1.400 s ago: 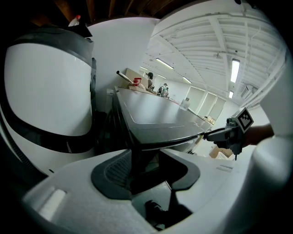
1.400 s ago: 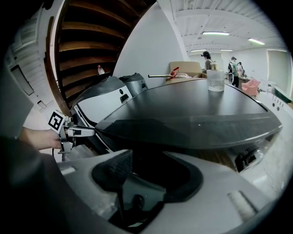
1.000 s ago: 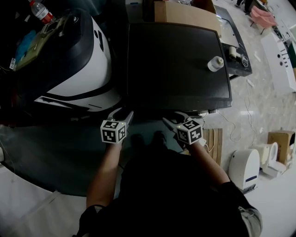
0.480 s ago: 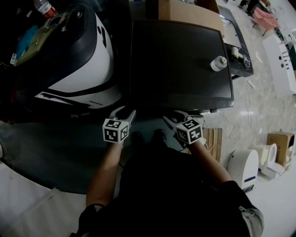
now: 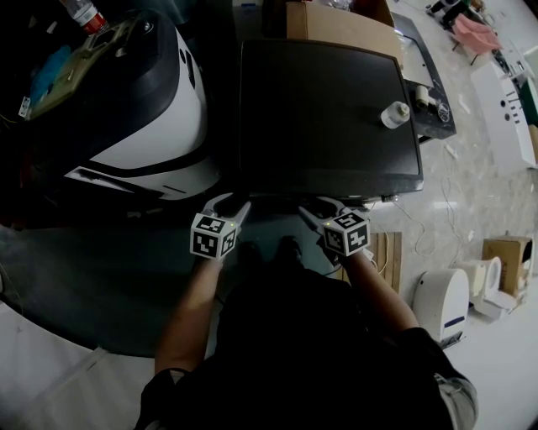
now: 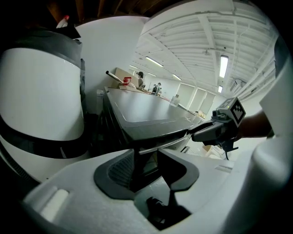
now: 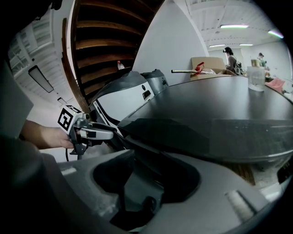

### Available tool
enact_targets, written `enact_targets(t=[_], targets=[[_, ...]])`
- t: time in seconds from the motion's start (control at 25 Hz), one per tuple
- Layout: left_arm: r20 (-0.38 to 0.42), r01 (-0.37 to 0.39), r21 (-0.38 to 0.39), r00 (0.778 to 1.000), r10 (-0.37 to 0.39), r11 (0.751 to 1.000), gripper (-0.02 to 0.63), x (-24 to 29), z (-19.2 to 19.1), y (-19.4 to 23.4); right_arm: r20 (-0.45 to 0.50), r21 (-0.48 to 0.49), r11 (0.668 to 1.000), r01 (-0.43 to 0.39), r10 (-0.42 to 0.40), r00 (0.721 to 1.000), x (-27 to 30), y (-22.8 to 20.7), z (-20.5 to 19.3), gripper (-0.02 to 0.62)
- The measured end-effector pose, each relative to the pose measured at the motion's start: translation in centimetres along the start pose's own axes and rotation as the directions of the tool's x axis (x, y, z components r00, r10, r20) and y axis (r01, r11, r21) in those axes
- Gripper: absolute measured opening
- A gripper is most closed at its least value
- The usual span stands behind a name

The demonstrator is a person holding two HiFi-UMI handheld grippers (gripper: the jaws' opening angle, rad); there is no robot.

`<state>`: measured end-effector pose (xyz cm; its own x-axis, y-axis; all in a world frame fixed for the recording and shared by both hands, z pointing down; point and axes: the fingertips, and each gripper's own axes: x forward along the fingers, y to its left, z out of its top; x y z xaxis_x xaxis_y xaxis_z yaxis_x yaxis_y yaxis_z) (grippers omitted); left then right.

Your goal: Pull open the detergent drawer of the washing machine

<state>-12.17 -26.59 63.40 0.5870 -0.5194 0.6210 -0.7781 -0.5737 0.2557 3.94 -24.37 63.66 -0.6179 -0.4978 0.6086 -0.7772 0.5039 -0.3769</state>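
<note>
The washing machine (image 5: 328,109) has a dark flat top, which also shows in the left gripper view (image 6: 142,112) and the right gripper view (image 7: 219,105). Its front face is hidden from above, and I cannot make out the detergent drawer. My left gripper (image 5: 227,201) hangs at the front edge's left corner. Its jaws (image 6: 146,160) are opening, with only the machine's edge ahead of them and nothing pinched. My right gripper (image 5: 315,208) is held at the same edge further right, open, with its jaws (image 7: 146,178) empty. Each gripper shows in the other's view, the right gripper (image 6: 215,130) and the left gripper (image 7: 91,132).
A white-and-black rounded machine (image 5: 143,109) stands close on the left. A small white container (image 5: 392,115) sits on the washer's top right, with a cardboard box (image 5: 336,25) behind. On the floor to the right are a wooden pallet (image 5: 387,252) and a white appliance (image 5: 441,302).
Both grippers stay at the washer's front edge. Only the head view has drifted slightly.
</note>
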Motion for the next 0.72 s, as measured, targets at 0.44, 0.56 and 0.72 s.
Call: enact_targets(t=[0.44,0.56,0.72], targets=[[0.009,0.112,-0.001,0.994,-0.112,0.994,0.133,-2.0,-1.9,-0.8,-0.002,0.008,0.998,0.062,-0.062,0.998,-0.8,1.7,-2.2,0.13],[0.008,0.13,0.017,0.992,-0.13,0.991,0.129,-2.3,-2.3,-0.9,0.011,0.016,0.995,0.095,-0.095,0.995,-1.0,2.1,-2.5,0.13],[-0.008,0.139,0.038,0.99,-0.139,0.99,0.124,-3.0,-3.0,-1.5,0.015,0.014,0.995,0.103,-0.103,0.995,-1.5,2.8,-3.3,0.132]])
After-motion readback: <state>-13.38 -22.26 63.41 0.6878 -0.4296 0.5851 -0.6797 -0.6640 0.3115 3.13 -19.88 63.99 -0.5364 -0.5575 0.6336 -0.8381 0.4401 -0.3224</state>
